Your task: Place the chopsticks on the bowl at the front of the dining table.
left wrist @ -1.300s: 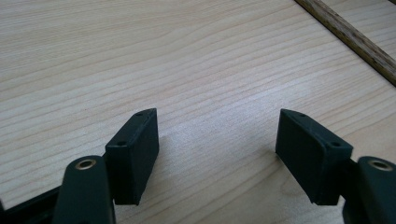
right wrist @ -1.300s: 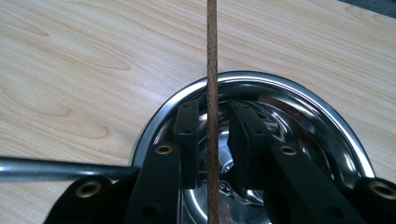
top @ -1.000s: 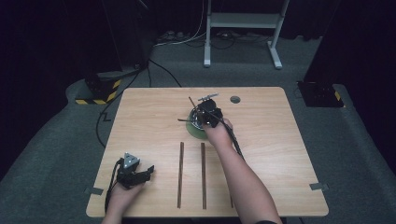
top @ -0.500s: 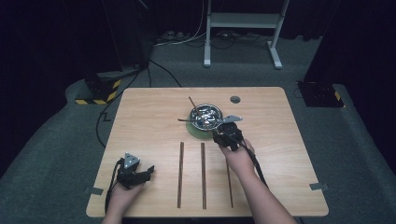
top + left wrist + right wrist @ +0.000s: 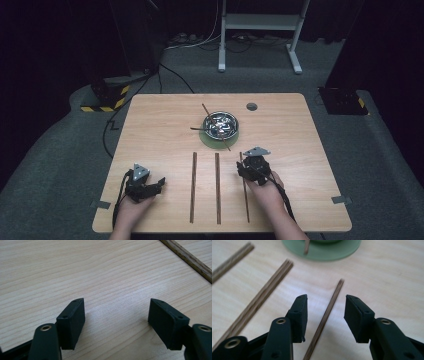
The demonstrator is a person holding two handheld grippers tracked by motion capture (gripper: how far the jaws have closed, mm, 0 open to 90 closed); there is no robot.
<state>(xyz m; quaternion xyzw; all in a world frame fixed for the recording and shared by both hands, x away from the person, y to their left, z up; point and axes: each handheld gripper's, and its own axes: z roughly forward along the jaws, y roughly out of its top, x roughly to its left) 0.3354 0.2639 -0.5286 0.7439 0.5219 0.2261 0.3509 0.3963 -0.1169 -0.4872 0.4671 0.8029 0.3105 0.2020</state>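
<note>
- Two grippers work near the bench's (image 5: 300, 200) front edge: the left gripper (image 5: 159, 183) rests with jaws wide and empty, the right gripper (image 5: 325, 315) has been opening its jaws, which now straddle the third stick (image 5: 329, 310) without pressing it.
- That stick lies flat beside two laid sticks (image 5: 194, 185), just short of the green plate (image 5: 337, 251).
- It looks light, stiff and thin, likely to roll or pivot; a mid-length pinch seems safest.
- Farther off, the metal bowl (image 5: 220, 123) holds more sticks.
</note>
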